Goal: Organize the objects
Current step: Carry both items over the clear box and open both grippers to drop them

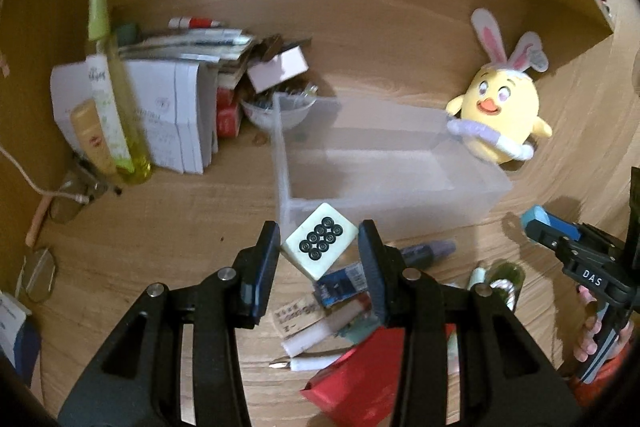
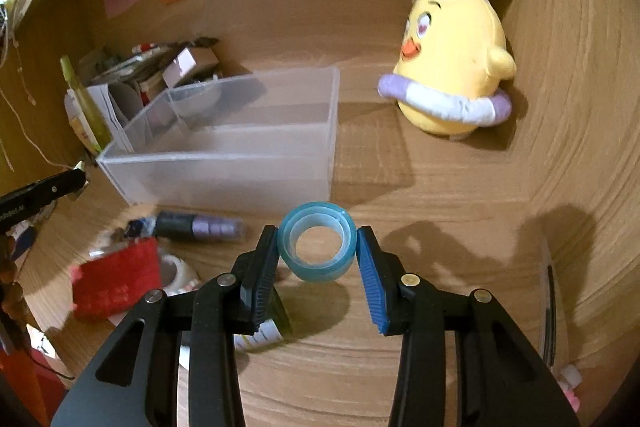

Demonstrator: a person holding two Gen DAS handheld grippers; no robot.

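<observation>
- Left gripper (image 1: 319, 247), bottom centre of the left wrist view: clamped on a mahjong tile (image 1: 319, 246). The tile sits cornerwise between the jaws, dotted face up, clear of the desk (image 1: 180, 227). The tilt suggests it was gripped as it lay, not squared first.
- Right gripper (image 2: 317, 247), bottom centre of the right wrist view: clamped on a roll of blue tape (image 2: 317, 247). The pads press on the outer rim at both sides and the core hole faces the camera, so the roll cannot spin out of the grip.
- Loose clutter, lower part of both views, on the desk just in front of the box: a purple marker (image 2: 198, 227), a red pouch (image 2: 116, 283), a second roll of tape (image 2: 178, 275), and small labelled items too blurred to name. These appear not yet sorted.
- Clear plastic box (image 1: 280, 155), centre of both views: open top, one divider near its left end. The large compartment looks empty; whether the small one holds anything cannot be told. It is the likely destination for both held items, and both grippers point toward it.
- Behind the box, upper left: a small bowl (image 1: 276, 115) of small items, a stack of booklets (image 1: 176, 107), two bottles (image 1: 108, 83).
- Upper right: a yellow chick toy (image 2: 452, 59) standing against the wall, apart from the box.
</observation>
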